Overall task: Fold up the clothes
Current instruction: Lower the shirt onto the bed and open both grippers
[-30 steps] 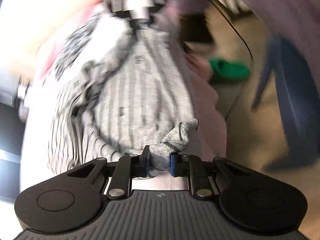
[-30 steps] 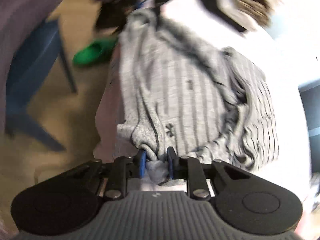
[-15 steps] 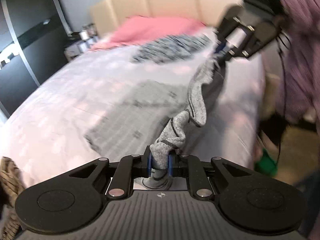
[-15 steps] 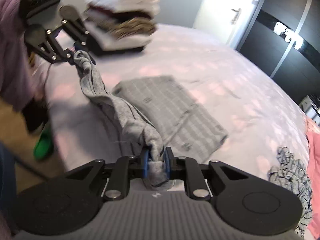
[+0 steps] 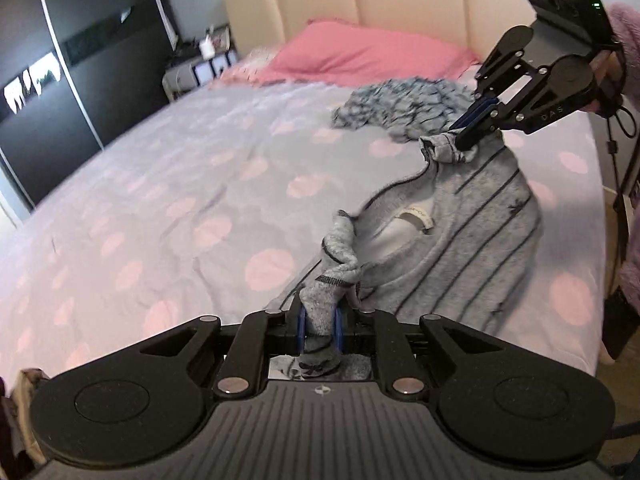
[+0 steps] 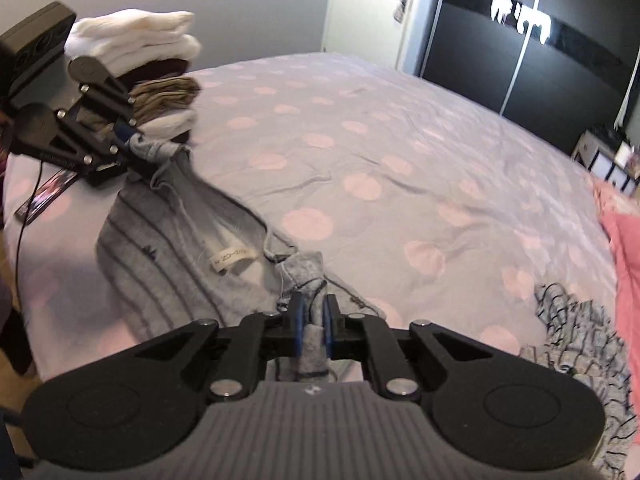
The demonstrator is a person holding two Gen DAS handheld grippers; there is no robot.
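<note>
While both tools pinch its top corners, the grey striped garment droops between them onto the bed, long axis running lower centre to upper right. The left gripper clamps one bunched corner, jaws lately tightening; the right gripper grips the far corner, both angled downward.

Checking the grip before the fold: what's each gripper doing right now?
Left gripper: shut on the grey top.
Right gripper: shut on the grey top, jaws just closing tighter.
</note>
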